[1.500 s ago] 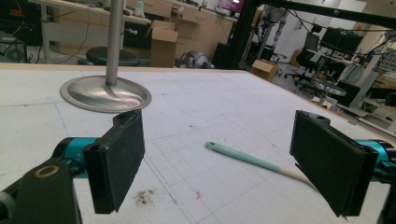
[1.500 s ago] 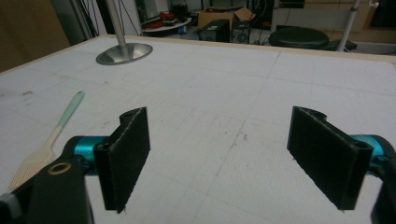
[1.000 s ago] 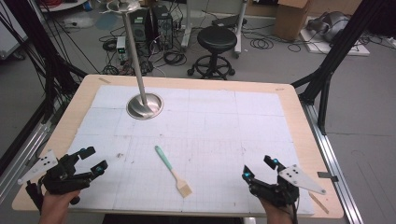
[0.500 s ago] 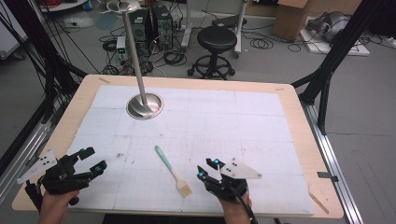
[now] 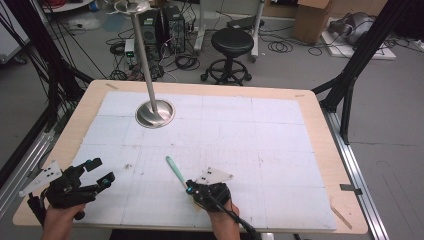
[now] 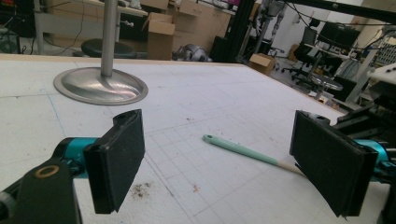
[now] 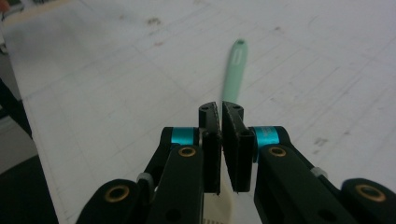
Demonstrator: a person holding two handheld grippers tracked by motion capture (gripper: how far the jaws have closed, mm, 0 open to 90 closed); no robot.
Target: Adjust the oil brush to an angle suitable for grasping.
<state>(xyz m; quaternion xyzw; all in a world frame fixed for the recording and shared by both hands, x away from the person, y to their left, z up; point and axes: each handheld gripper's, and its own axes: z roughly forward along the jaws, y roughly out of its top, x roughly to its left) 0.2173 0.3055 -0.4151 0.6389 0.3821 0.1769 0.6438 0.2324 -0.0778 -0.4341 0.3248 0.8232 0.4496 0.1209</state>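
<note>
A brush with a mint-green handle [image 5: 174, 169] and a cream head lies on the white gridded mat near the table's front middle. My right gripper [image 5: 190, 190] sits low over the head end. Its jaws have just been closing. In the right gripper view they stand nearly together [image 7: 220, 109] on the brush's neck, with the cream head showing below them and the green handle [image 7: 235, 70] running on ahead. My left gripper [image 5: 95, 172] rests at the front left, open, with nothing between its pads [image 6: 224, 163]; it looks across at the brush [image 6: 238, 148].
A steel pole on a round dished base [image 5: 155, 114] stands at the mat's back left. The mat [image 5: 260, 130] covers most of the wooden table [image 5: 327, 155]. A black stool [image 5: 230, 42] and cables sit on the floor beyond the far edge.
My right gripper has travelled left along the table's front from the right corner to the brush's head, and its jaws have closed there. The left gripper has not moved.
</note>
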